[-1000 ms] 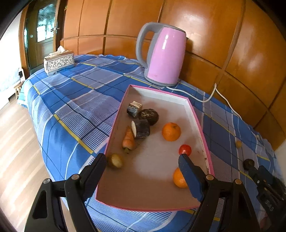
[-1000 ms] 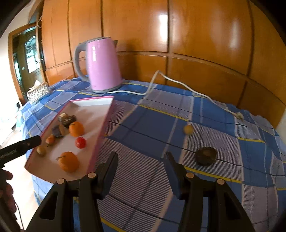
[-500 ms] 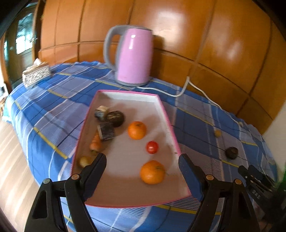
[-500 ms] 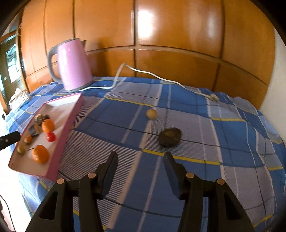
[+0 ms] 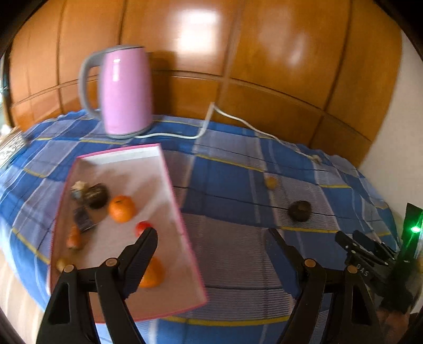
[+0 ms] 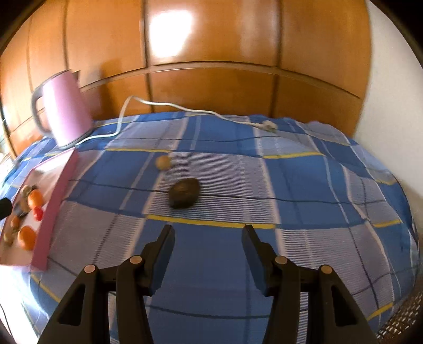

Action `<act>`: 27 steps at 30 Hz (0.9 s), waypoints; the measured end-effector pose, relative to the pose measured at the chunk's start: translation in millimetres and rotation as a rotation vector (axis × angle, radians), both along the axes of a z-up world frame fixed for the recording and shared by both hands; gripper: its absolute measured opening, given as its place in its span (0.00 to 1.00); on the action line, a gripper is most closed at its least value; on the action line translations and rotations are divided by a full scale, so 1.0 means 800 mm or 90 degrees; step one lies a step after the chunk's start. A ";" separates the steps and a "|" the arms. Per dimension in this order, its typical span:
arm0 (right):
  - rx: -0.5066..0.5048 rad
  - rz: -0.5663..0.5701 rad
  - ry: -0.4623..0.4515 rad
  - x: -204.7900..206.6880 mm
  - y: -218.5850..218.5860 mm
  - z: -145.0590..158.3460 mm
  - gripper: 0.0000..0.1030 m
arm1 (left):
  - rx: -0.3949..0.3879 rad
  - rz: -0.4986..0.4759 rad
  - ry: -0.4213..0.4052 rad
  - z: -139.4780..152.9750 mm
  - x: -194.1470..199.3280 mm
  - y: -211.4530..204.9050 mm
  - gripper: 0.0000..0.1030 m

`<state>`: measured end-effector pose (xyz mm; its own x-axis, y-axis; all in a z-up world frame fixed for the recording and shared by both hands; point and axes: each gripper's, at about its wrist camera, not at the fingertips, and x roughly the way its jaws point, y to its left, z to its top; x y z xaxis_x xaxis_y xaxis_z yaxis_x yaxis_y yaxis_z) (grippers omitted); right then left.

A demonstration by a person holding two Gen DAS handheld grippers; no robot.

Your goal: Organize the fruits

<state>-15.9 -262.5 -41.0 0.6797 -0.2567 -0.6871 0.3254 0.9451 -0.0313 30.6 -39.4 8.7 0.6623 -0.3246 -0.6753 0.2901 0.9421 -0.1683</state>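
Both fisheye views are bright and evenly lit, with broad white glare patches on the glossy wood panelling [image 5: 201, 23] and dark vignetted corners. Straight lines bow strongly toward the edges. Motion blur softens the pink kettle [image 5: 124, 90], the tray [image 5: 169, 182] and its fruit; each claw [image 6: 207, 239] stays sharp. A green indicator light [image 5: 415, 229] flares at the right edge.

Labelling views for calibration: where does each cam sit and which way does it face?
Left wrist: on the left tongs, angled down at the pink tray and blue cloth; right tongs show at right.
Right wrist: on the right tongs, angled down at the dark fruit.
Shared: kettle, tray, dark fruit.
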 end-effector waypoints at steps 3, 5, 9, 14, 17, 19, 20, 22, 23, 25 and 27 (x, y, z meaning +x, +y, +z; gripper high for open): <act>0.002 -0.018 -0.001 -0.006 -0.014 0.000 0.52 | 0.004 -0.024 0.001 0.001 0.001 -0.020 0.80; 0.001 -0.024 0.001 -0.007 -0.019 -0.001 0.52 | 0.011 -0.041 0.000 0.001 0.002 -0.034 0.80; 0.005 -0.036 0.003 -0.009 -0.027 -0.004 0.52 | 0.020 -0.071 -0.003 0.000 0.005 -0.058 0.80; -0.001 -0.045 0.005 -0.011 -0.033 -0.005 0.52 | 0.029 -0.127 -0.001 -0.006 0.013 -0.099 0.81; -0.002 -0.054 0.004 -0.014 -0.040 -0.004 0.52 | 0.033 -0.159 0.011 -0.013 0.022 -0.124 0.81; -0.004 -0.061 0.004 -0.017 -0.046 -0.003 0.52 | 0.035 -0.175 0.017 -0.019 0.029 -0.142 0.81; -0.005 -0.065 0.004 -0.018 -0.048 -0.003 0.52 | 0.035 -0.184 0.025 -0.022 0.033 -0.151 0.80; -0.006 -0.073 0.006 -0.020 -0.054 -0.004 0.52 | 0.033 -0.194 0.040 -0.027 0.042 -0.165 0.79; -0.005 -0.078 0.008 -0.021 -0.058 -0.006 0.52 | 0.034 -0.199 0.044 -0.029 0.045 -0.173 0.79; -0.005 -0.087 0.012 -0.022 -0.064 -0.008 0.52 | 0.044 -0.206 0.047 -0.035 0.052 -0.188 0.79; -0.002 -0.094 0.017 -0.023 -0.068 -0.011 0.52 | 0.050 -0.214 0.054 -0.041 0.058 -0.202 0.78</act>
<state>-34.4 -317.3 -49.7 0.6160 -0.3552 -0.7031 0.4602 0.8867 -0.0448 76.8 -200.8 -23.8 0.4682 -0.4600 -0.7544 0.5744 0.8072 -0.1357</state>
